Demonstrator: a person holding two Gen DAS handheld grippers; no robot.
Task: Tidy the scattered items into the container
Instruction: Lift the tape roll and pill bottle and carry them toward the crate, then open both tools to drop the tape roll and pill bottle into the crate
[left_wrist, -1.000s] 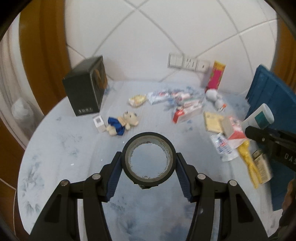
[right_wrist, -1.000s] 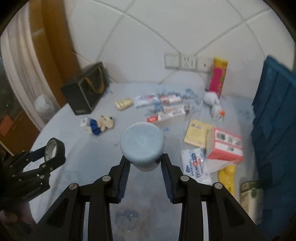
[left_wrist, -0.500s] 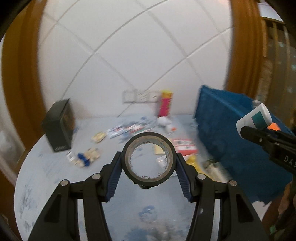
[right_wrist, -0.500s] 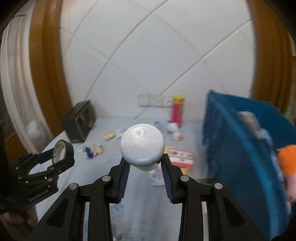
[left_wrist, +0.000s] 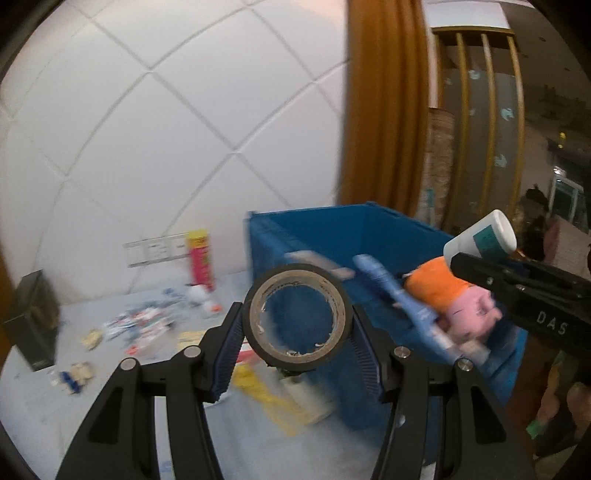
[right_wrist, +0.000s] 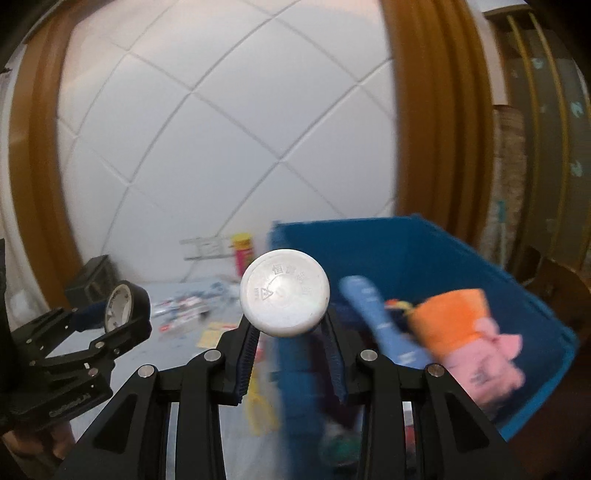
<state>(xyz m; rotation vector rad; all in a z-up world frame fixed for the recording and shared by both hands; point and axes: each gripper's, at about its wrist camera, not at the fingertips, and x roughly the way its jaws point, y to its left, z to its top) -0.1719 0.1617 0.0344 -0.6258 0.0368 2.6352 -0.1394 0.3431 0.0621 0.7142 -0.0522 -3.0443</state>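
Both jaws are clamped: your left gripper (left_wrist: 297, 334) pinches a black tape roll (left_wrist: 297, 323) with a frayed tan core, your right gripper (right_wrist: 290, 350) a white-capped bottle (right_wrist: 284, 297), both raised beside the blue bin (right_wrist: 424, 251).

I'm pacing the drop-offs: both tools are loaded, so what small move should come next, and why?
Probably carry the right tool forward over the blue bin, then open. Its white bottle sits about level with the near rim, and the left tool with the tape roll is short of it.
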